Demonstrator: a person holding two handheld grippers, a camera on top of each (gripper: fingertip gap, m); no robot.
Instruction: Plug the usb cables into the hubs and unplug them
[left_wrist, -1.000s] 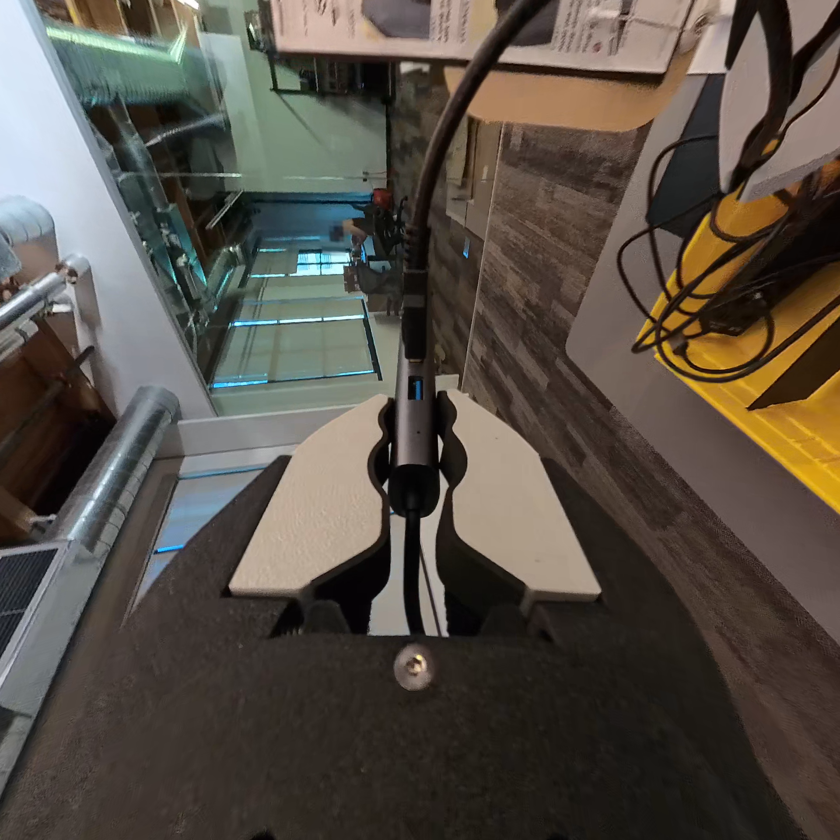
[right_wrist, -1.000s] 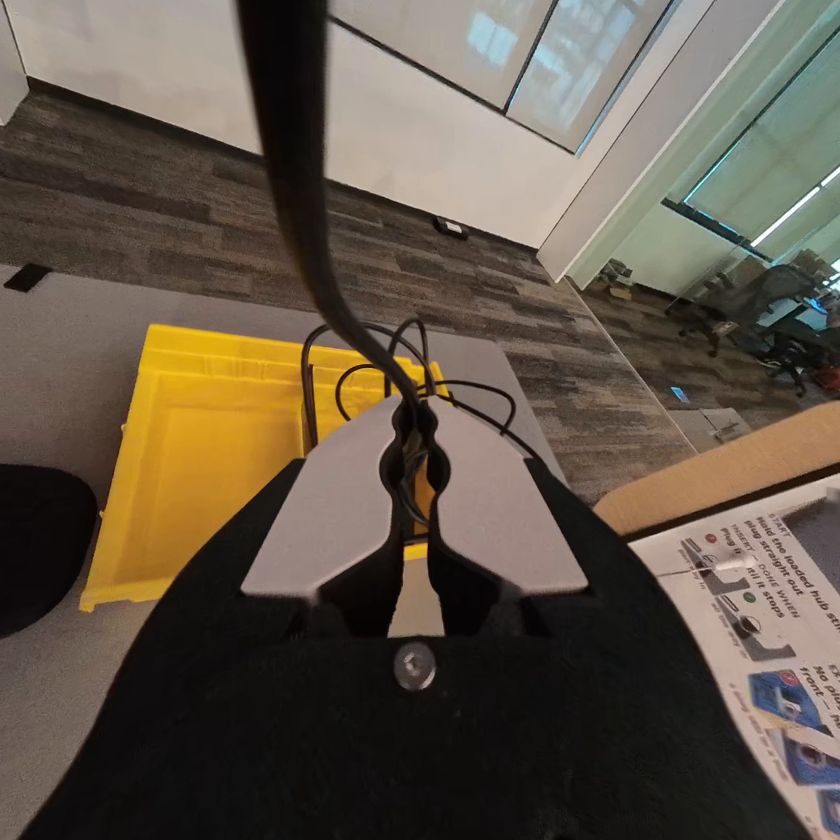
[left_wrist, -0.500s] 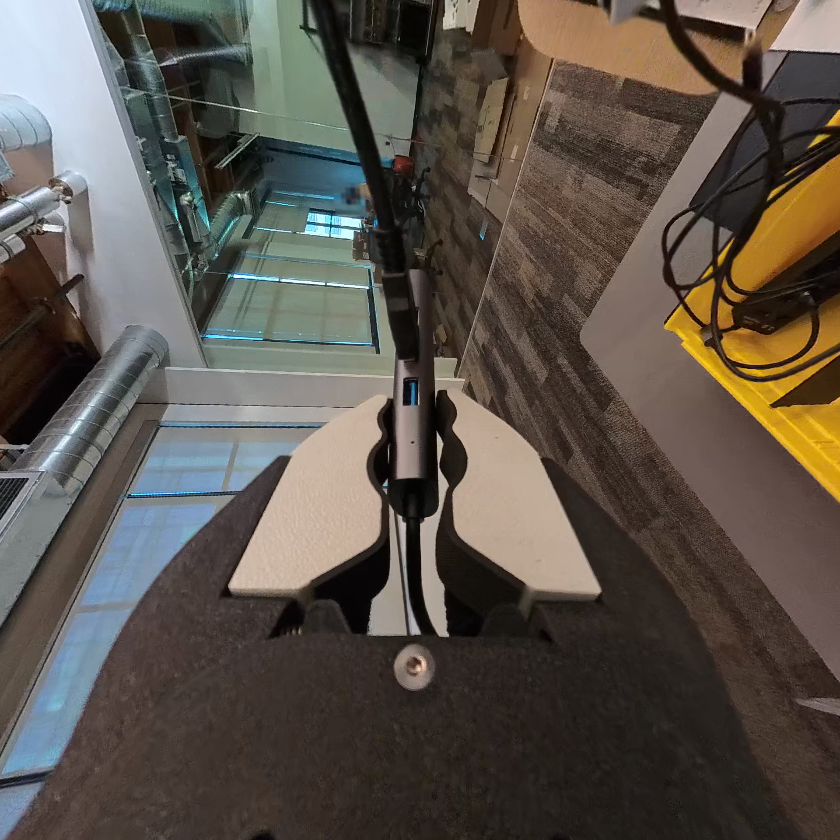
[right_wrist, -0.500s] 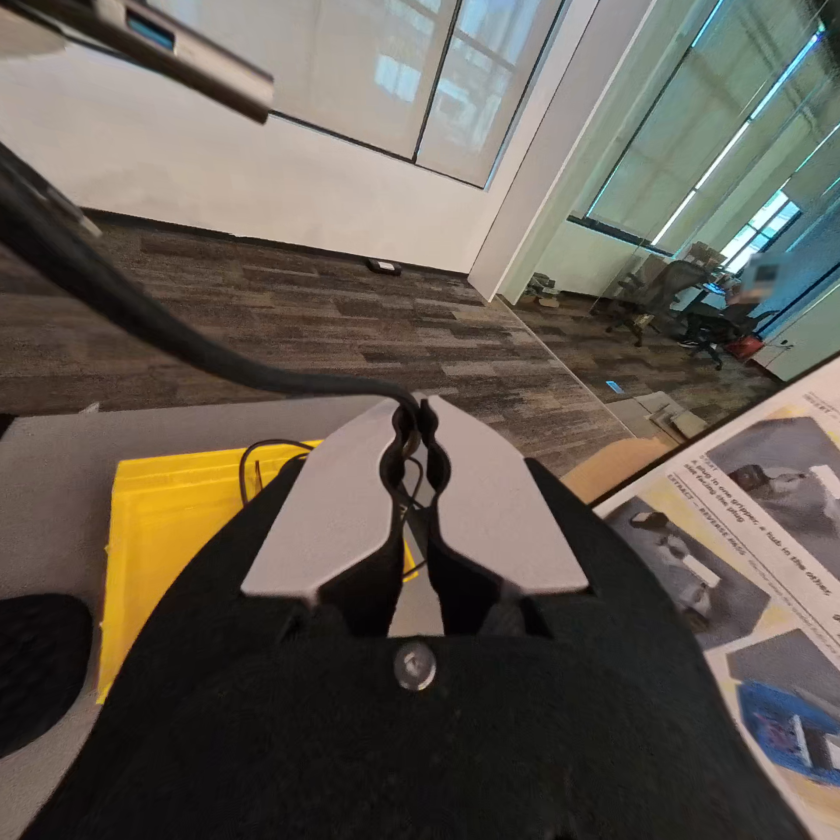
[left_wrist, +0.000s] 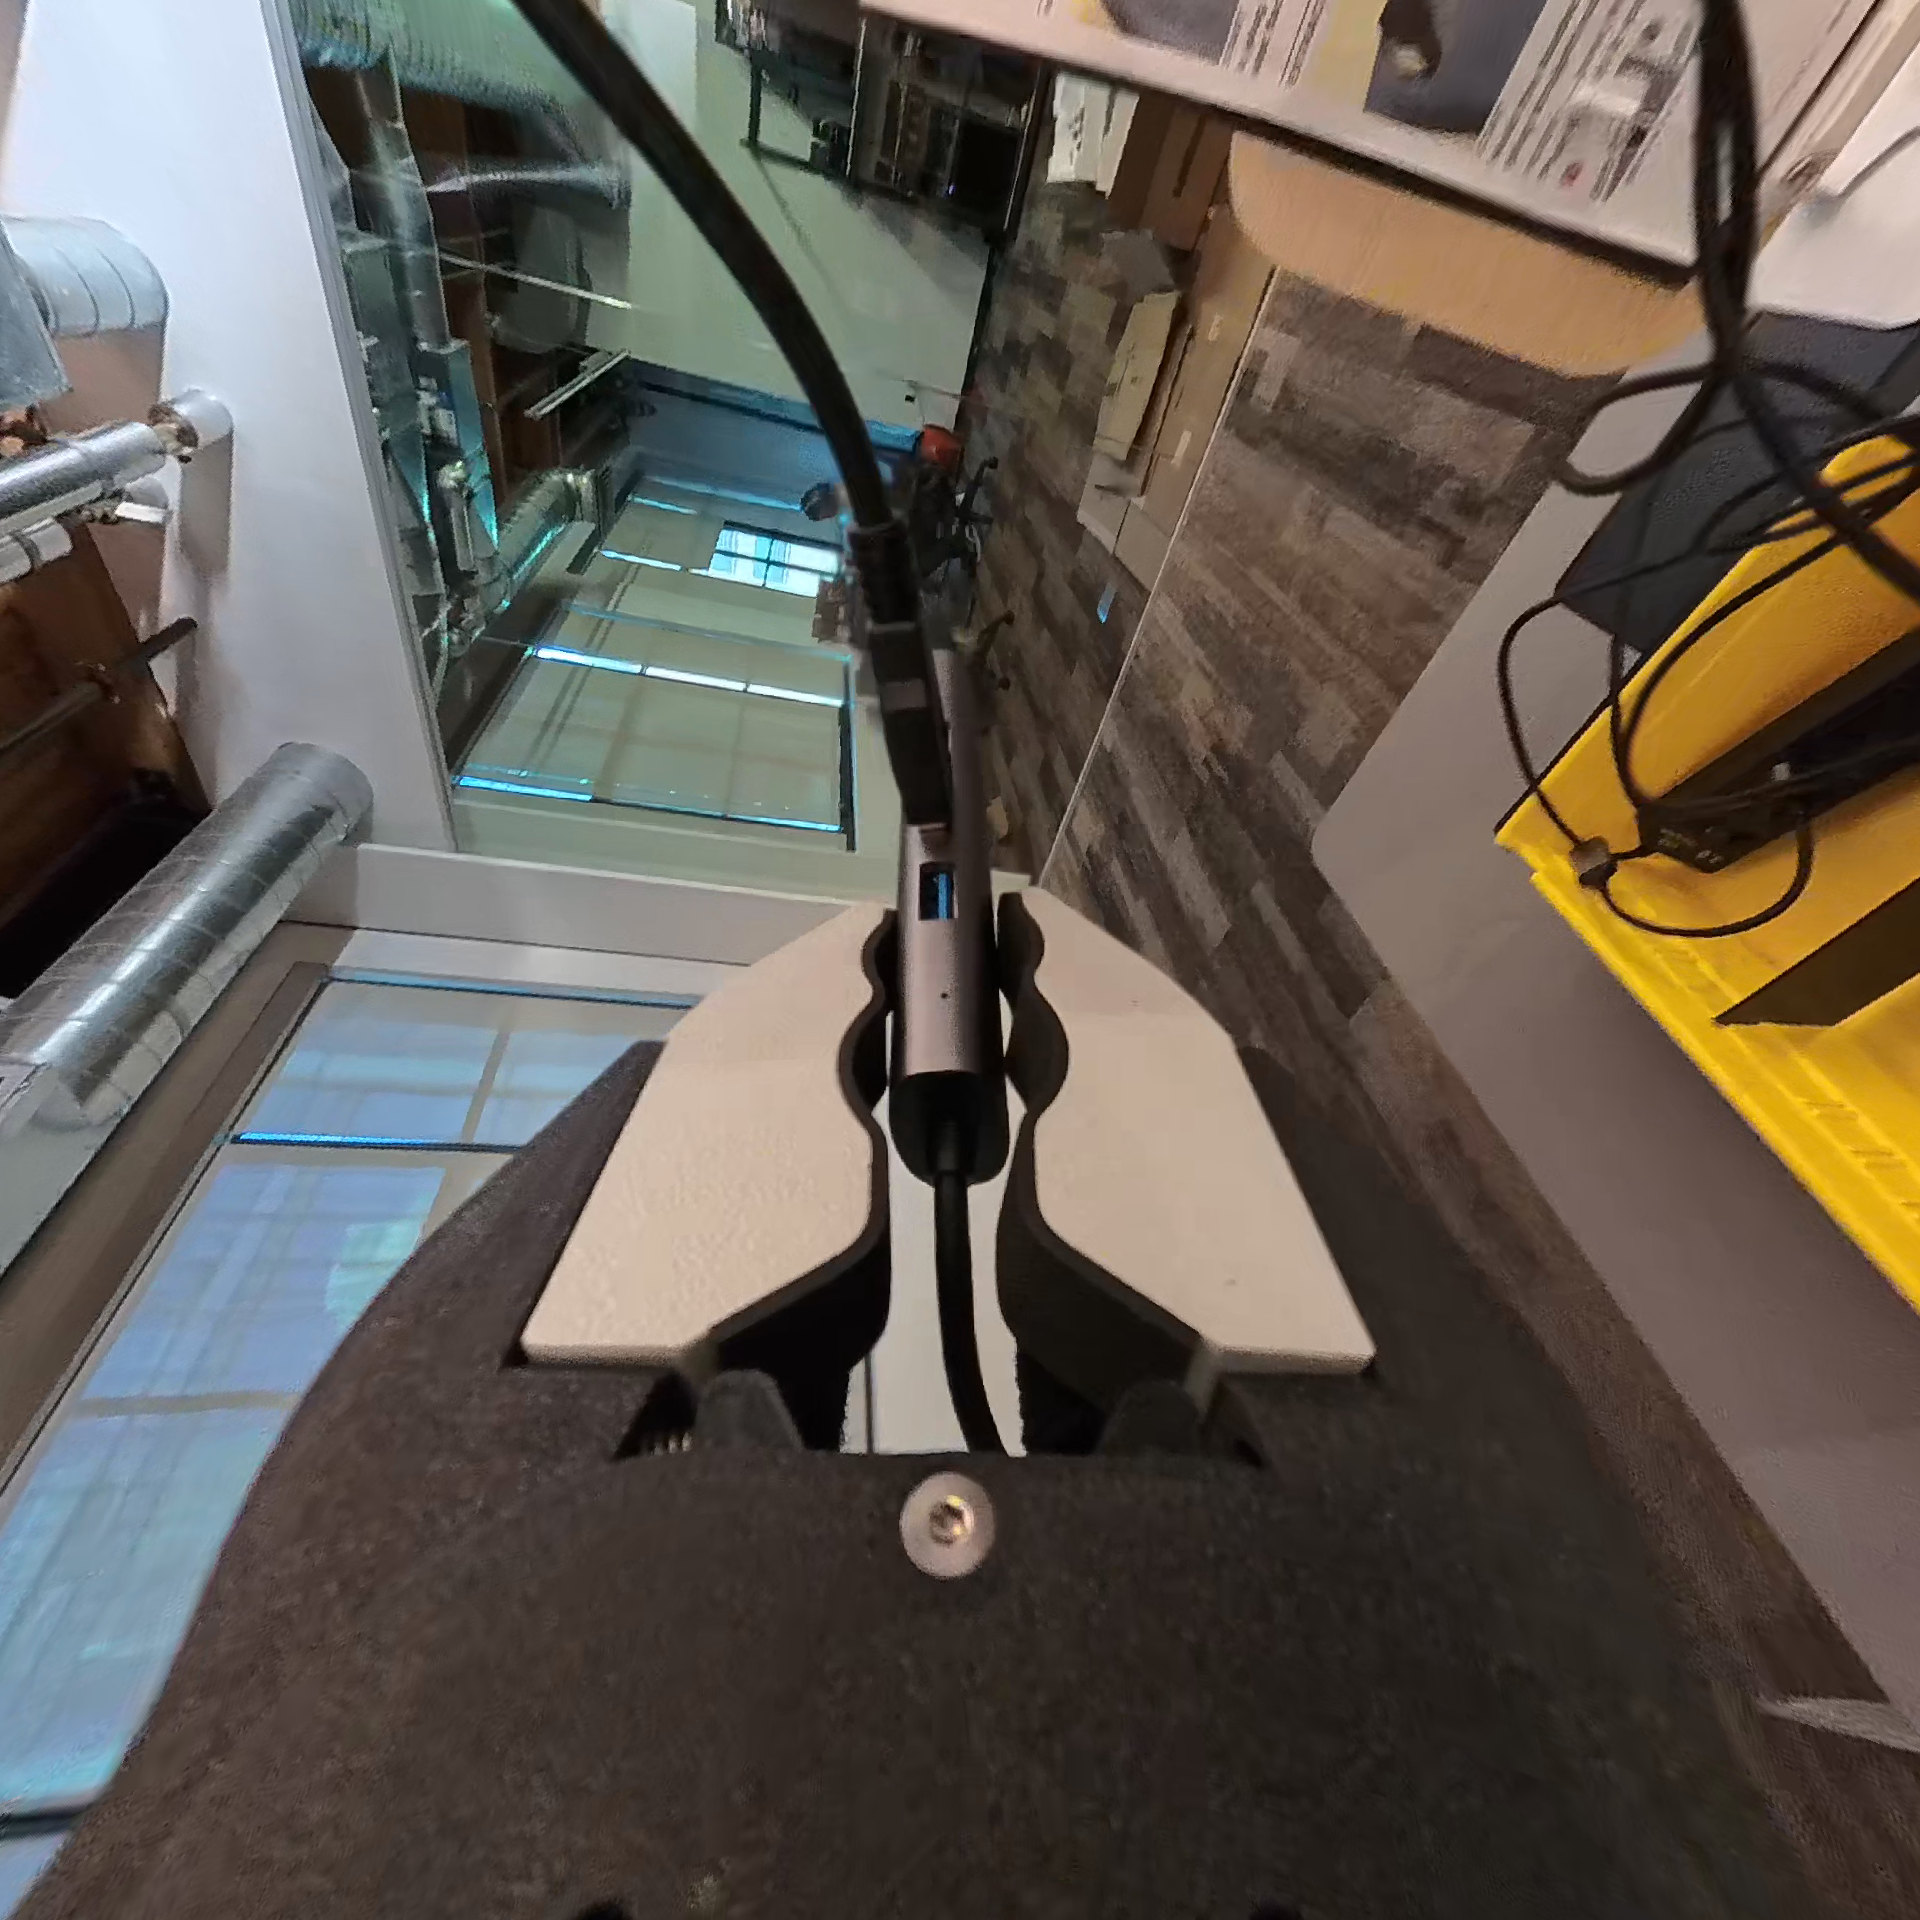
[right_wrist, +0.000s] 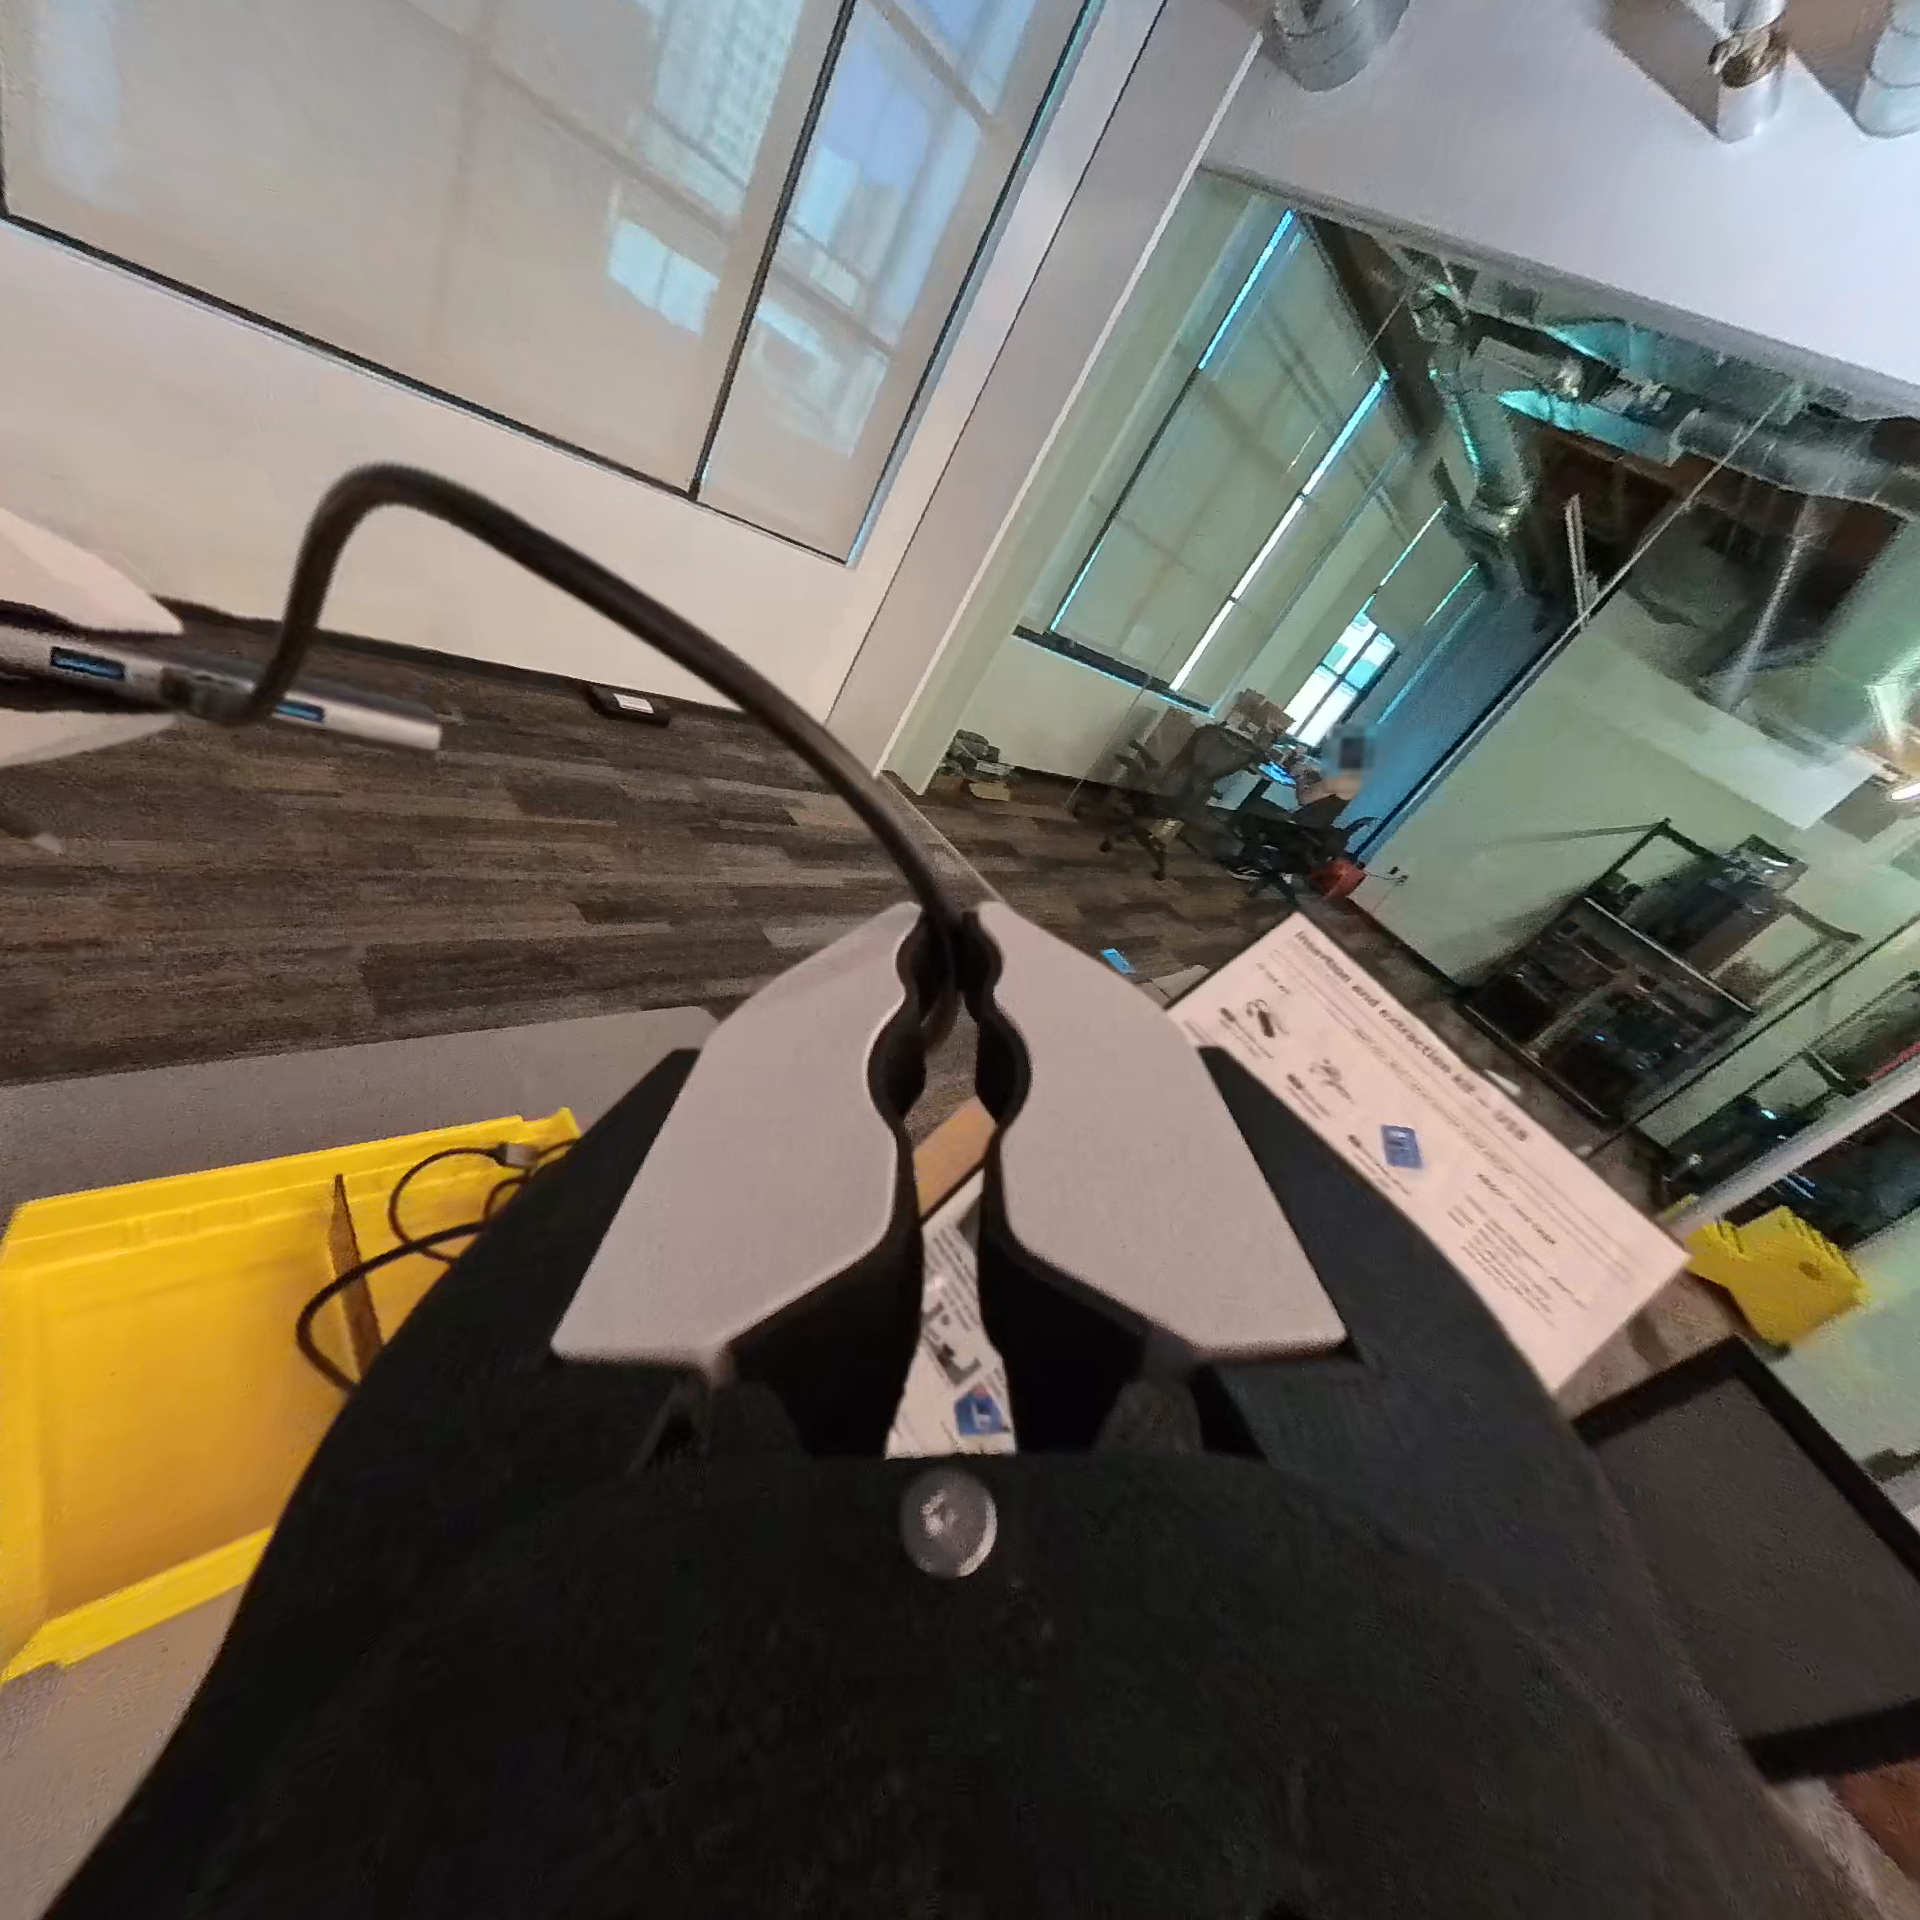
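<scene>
My left gripper (left_wrist: 945, 914) is shut on a slim grey USB hub (left_wrist: 940, 997) that points forward out of the jaws. A black USB plug (left_wrist: 912, 727) sits in a port on the hub's side, next to a free blue port (left_wrist: 938, 894). Its black cable (left_wrist: 727, 208) arcs up and away. My right gripper (right_wrist: 948, 920) is shut on that same cable (right_wrist: 644, 623), well back from the plug. In the right wrist view the hub (right_wrist: 332, 715) shows at the far left with the plug (right_wrist: 208, 688) in it.
A yellow bin (left_wrist: 1714, 1039) with loose black cables and a dark hub stands on the grey table (left_wrist: 1558, 1195); it also shows in the right wrist view (right_wrist: 156, 1351). A printed instruction sheet (right_wrist: 1455, 1143) lies on a cardboard panel. Carpeted floor lies beyond. Across from one pair of fingers to the other is roughly 25 cm.
My right gripper has swung up and away from the hub while gripping the cable, which now arcs over to the hub. The plug stays in the hub. My left gripper still holds the hub.
</scene>
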